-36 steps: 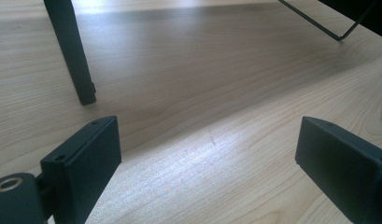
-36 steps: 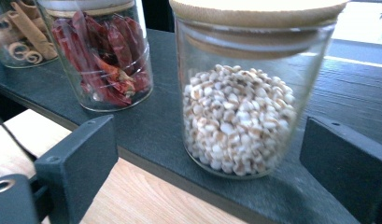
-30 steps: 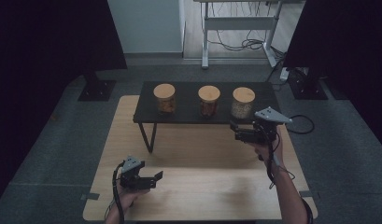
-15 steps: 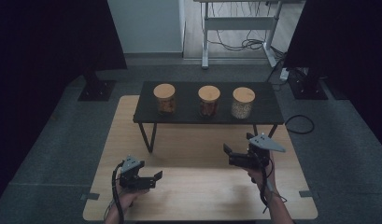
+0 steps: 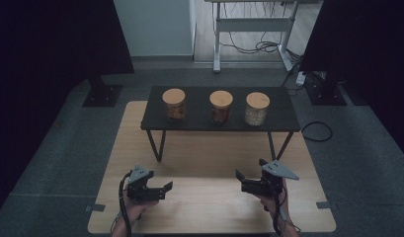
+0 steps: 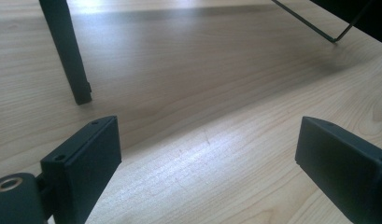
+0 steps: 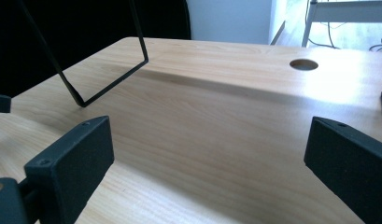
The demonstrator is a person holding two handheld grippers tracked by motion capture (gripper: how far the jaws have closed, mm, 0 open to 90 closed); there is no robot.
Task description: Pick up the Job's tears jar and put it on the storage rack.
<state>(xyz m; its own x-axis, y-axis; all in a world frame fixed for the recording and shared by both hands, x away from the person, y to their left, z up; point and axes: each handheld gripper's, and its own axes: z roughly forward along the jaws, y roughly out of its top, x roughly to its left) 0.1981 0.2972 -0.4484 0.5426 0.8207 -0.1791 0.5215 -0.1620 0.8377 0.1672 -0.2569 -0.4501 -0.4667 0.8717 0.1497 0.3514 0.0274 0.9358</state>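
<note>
From above, a pale wooden table (image 5: 209,148) fills the middle of the high view. Toward twelve o'clock on it stands a low black shelf (image 5: 283,106) on thin metal legs. Three glass jars with round cork-coloured lids sit in a row on the shelf, apart from one another: the left jar (image 5: 174,104) holds something orange-brown, the middle jar (image 5: 221,106) something dark brown, and the right jar (image 5: 257,108) something pale and grainy. At about seven o'clock, near the table's front edge, the left gripper (image 5: 162,187) is held low over the wood, jaws spread and holding nothing. At about five o'clock the right gripper (image 5: 241,177) is likewise low, jaws apart and bare, a grey three-cornered plate on top. Both are well apart from the jars.

Looking along the left gripper (image 6: 207,158), its two black jaws stand wide with bare wood grain between them. A black shelf leg (image 6: 67,51) stands at eleven o'clock.

Looking along the right gripper (image 7: 207,154), the jaws are again wide apart over bare wood. A thin bent shelf leg (image 7: 109,81) shows at ten o'clock, and a round hole (image 7: 304,64) in the table at one o'clock.
</note>
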